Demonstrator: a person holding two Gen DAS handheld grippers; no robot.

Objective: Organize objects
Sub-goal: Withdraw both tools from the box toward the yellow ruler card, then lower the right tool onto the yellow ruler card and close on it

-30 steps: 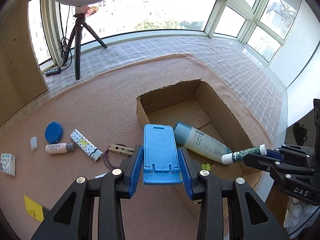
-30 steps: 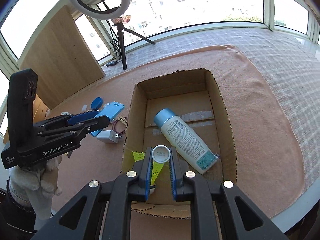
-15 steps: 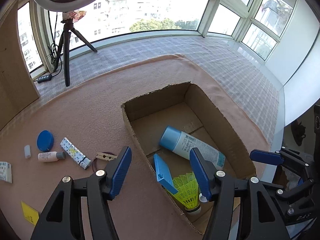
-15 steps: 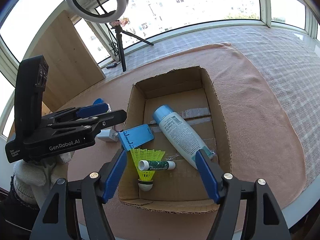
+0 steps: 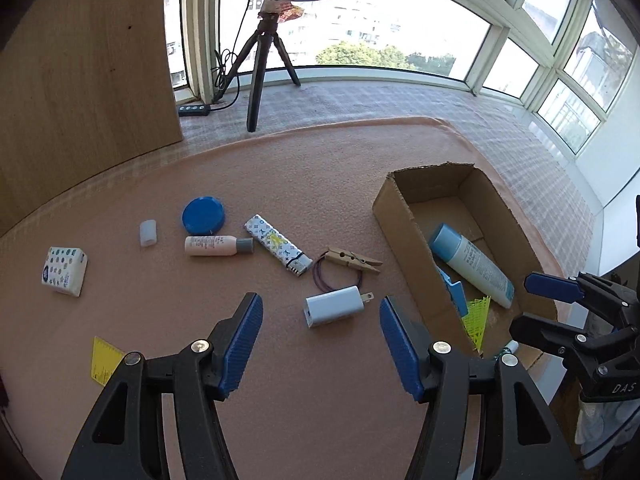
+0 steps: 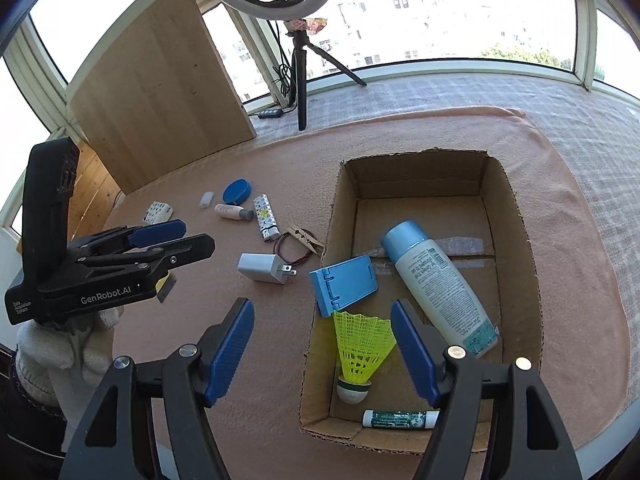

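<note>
The cardboard box (image 6: 516, 216) (image 5: 396, 216) holds a blue-capped bottle (image 6: 440, 292) (image 5: 472, 266), a blue phone stand (image 6: 344, 284) leaning on its left wall, a yellow shuttlecock (image 6: 360, 344) and a green tube (image 6: 400, 419). My left gripper (image 5: 320, 344) is open and empty above the mat, just in front of a white charger (image 5: 334, 306) (image 6: 262, 268). My right gripper (image 6: 322, 352) is open and empty over the box's near left corner.
On the pink mat (image 5: 280, 168) lie a wooden clothespin (image 5: 352, 259), a patterned lighter (image 5: 278, 244), a small pink bottle (image 5: 216, 246), a blue lid (image 5: 203, 216), a white cap (image 5: 148, 233), a tissue pack (image 5: 64, 271) and a yellow card (image 5: 105, 360). A tripod (image 5: 260, 72) stands behind.
Both grippers opened and dropped the blue stand and the green tube into the box. My left gripper then swung left over the mat; my right pulled back slightly.
</note>
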